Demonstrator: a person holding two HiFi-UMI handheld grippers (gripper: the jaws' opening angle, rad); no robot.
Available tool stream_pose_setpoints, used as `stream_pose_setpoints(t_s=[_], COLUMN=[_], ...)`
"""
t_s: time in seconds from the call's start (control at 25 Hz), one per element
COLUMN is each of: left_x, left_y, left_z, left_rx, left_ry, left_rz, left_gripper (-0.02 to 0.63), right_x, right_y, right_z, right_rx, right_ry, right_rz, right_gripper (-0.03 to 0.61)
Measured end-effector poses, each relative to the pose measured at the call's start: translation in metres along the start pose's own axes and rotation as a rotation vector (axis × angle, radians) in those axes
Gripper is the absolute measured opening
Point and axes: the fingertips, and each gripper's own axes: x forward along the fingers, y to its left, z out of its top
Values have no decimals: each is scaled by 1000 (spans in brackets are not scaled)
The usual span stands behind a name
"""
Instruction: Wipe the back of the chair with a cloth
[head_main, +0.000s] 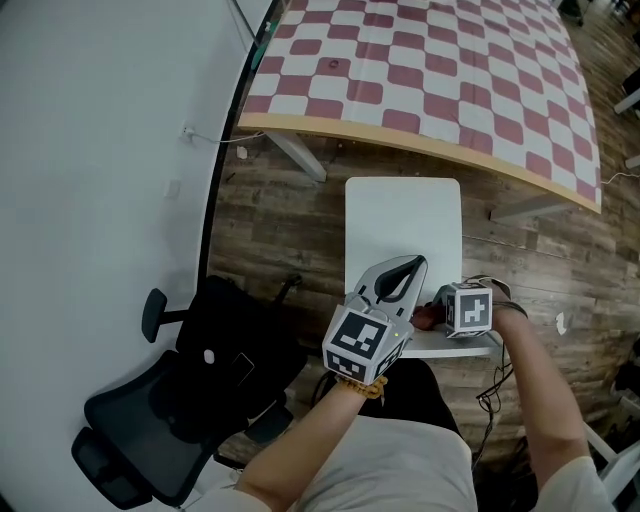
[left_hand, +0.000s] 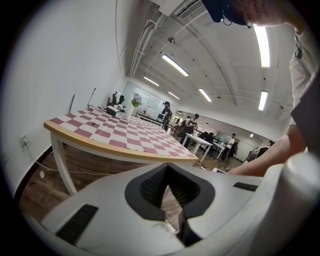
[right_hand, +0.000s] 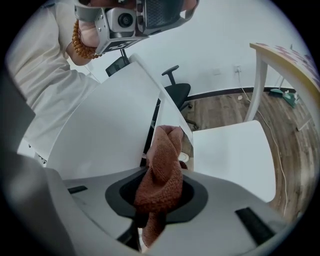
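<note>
A white chair (head_main: 402, 225) stands in front of me, its seat toward the table and the top edge of its back (head_main: 455, 346) nearest me. My right gripper (head_main: 438, 306) is at that top edge, shut on a bunched brown cloth (head_main: 422, 320). In the right gripper view the cloth (right_hand: 163, 167) sticks up from between the jaws of my right gripper (right_hand: 161, 196) and lies against the edge of the white chair back (right_hand: 107, 122), with the seat (right_hand: 235, 155) to the right. My left gripper (head_main: 412, 265) hovers over the seat just left of the right one, shut on nothing (left_hand: 169, 169).
A table with a red-and-white checked top (head_main: 430, 70) stands beyond the chair on the wooden floor. A black office chair (head_main: 170, 410) is at my lower left by the white wall (head_main: 90, 150). Cables lie on the floor to the right (head_main: 495, 385).
</note>
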Motion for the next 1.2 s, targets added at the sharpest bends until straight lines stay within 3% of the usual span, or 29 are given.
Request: stream_pose_setpoints(t_s=[0.68,0.84,1.2], left_x=[19,20,16], left_y=[14,13,5], left_z=[-27,-29,-23], left_rx=[-24,-28,-28], left_ry=[25,25,27], left_rz=[6,4,-5], left_gripper=[12,12,12], right_x=[35,35,19], right_y=[-31,-23,-7], right_z=[-27,-35,-21], right_rx=[31,65,10], right_ry=[27,38,0], right_rz=[2,45,75], right_gripper=[101,101,101])
